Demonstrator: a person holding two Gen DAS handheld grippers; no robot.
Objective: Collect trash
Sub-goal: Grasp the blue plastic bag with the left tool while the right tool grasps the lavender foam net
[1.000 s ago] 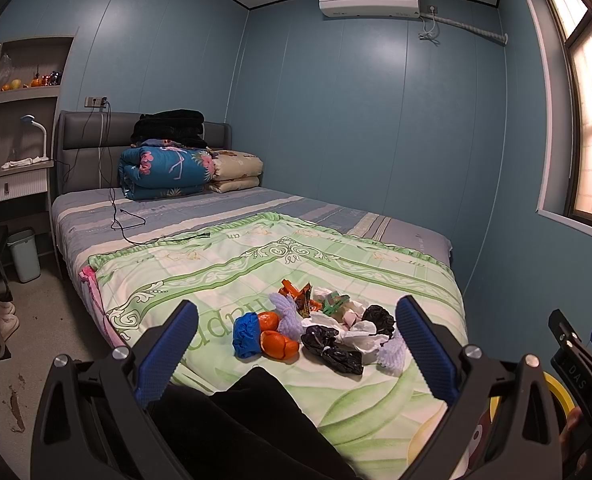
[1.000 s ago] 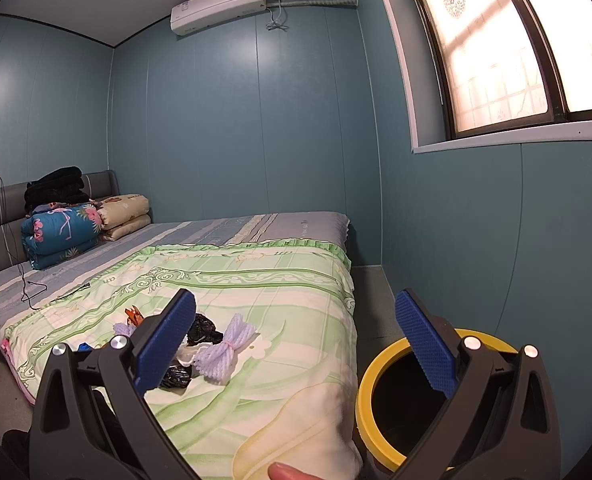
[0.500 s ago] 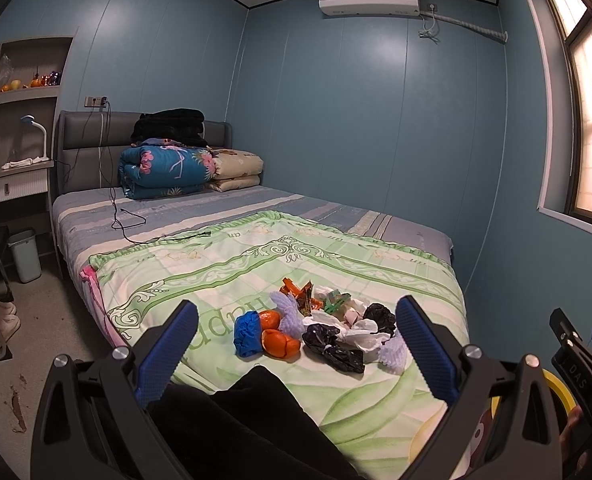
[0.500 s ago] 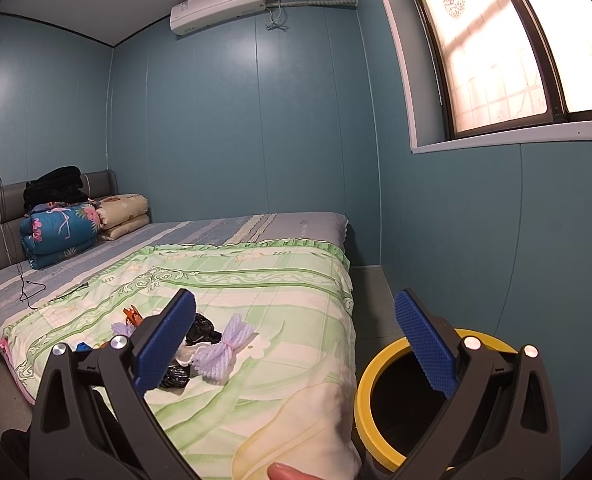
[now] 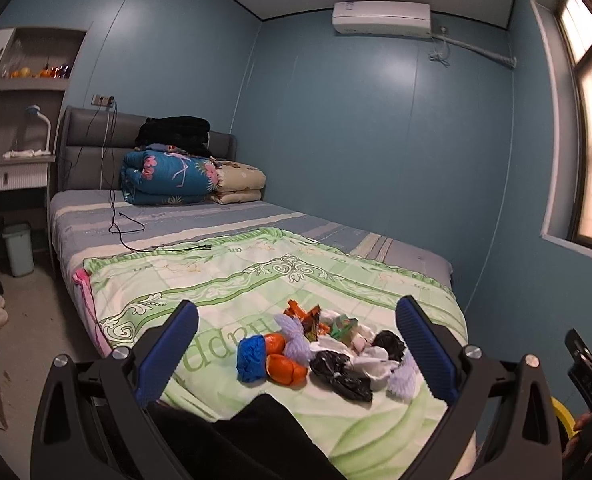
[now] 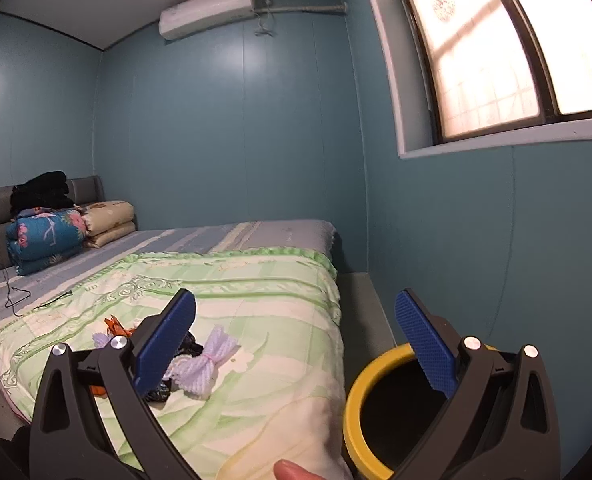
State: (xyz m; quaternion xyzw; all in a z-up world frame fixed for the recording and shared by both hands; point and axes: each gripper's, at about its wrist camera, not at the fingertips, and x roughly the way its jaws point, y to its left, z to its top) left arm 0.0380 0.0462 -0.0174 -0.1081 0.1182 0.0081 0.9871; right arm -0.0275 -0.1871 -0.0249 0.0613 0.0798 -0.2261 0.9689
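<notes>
Left gripper, black frame with blue ribbed pads, held above foot of bed, jaws spread wide, nothing between them. Right gripper, same build, likewise spread wide and empty, aimed along right edge of bed. Heap of mixed trash resting on pale green patterned quilt near foot end, framed between left pads in left wrist view. Within heap: crumpled blue plastic wad at left edge, touching orange crumpled bag; black plastic bag just right of orange; white crumpled pieces and second black lump further right; orange-and-dark snack wrapper at far side; lavender foam mesh sleeve mid-heap, another lavender mesh sleeve at right end, tied at middle, lying on quilt apart from gripper pads. Yellow-rimmed round bin with dark interior standing on floor just beside right side of bed, partly behind right pad of right gripper. Fingertip visible at bottom edge of right wrist view. Folded blue floral quilt and black bundle stacked at headboard, well apart from heap. Black cable trailing across grey striped sheet.
</notes>
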